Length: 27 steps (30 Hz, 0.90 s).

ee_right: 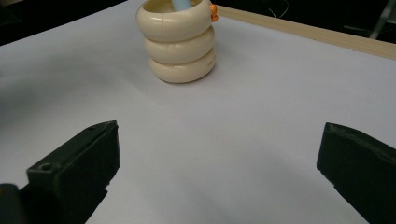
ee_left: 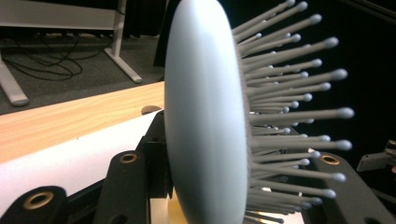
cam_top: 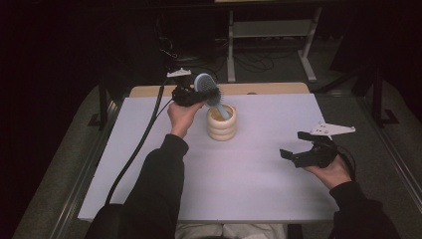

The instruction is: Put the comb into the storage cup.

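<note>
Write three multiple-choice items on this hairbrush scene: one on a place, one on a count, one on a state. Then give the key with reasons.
1. Where is the handle end of the hairbrush?
A. flat on the table
B. inside the cream holder
C. in the right gripper

2. How many stacked rings form the holder?
A. one
B. three
C. five

3. How do the right gripper's jaws stand?
A. shut on the brush
B. shut on nothing
C. open, holding nothing

Key: 1 B, the handle dips into the holder's mouth while the left gripper clamps the head. 2 B, the right gripper view shows three bulges. 3 C, a wide gap with bare table between them.
</note>
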Each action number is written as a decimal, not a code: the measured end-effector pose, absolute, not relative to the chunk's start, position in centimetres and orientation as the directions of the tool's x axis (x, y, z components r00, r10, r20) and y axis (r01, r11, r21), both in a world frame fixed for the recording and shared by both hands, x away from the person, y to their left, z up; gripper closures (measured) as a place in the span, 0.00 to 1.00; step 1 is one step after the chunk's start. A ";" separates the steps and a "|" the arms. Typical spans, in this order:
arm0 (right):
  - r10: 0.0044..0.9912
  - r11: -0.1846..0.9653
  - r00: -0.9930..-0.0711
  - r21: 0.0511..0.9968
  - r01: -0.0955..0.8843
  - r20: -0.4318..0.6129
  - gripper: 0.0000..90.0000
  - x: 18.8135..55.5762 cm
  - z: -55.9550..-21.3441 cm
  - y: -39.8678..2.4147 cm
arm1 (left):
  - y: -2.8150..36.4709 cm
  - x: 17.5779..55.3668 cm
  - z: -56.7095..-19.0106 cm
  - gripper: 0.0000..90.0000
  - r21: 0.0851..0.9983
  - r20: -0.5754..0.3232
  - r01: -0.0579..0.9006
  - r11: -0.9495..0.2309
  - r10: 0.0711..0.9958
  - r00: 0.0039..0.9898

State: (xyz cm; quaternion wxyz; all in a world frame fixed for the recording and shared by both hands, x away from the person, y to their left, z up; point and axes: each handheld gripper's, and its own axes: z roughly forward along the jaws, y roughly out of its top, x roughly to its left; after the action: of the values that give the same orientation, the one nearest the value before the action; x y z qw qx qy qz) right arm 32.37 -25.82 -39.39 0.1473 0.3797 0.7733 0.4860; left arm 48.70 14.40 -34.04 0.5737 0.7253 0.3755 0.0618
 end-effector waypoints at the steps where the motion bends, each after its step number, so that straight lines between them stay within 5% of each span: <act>1: 0.730 0.240 -0.669 0.863 0.444 0.140 0.00 32.4 -39.4 -25.8 | 14.4 48.6 -34.2 0.55 0.883 -0.319 0.465 -0.072 0.633 0.705; 5: 0.730 0.242 -0.669 0.862 0.445 0.140 0.00 32.4 -39.4 -25.8 | 14.7 48.2 -34.9 0.51 0.904 -0.245 0.413 -0.107 0.663 0.707; 14: 0.732 0.246 -0.668 0.862 0.443 0.134 0.00 32.3 -39.5 -25.9 | 15.6 47.6 -34.3 0.36 0.931 -0.246 0.361 -0.054 0.637 0.730; 27: 0.735 0.249 -0.666 0.863 0.440 0.128 0.00 32.2 -39.5 -26.1 | 17.2 47.3 -33.3 0.00 0.934 -0.210 0.343 -0.095 0.631 0.747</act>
State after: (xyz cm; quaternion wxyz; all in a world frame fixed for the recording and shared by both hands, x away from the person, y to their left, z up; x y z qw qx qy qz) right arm 32.17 -26.14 -39.49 0.1530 0.3787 0.7752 0.4820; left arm 47.27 17.24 -33.34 0.5839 0.7297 0.3338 0.1231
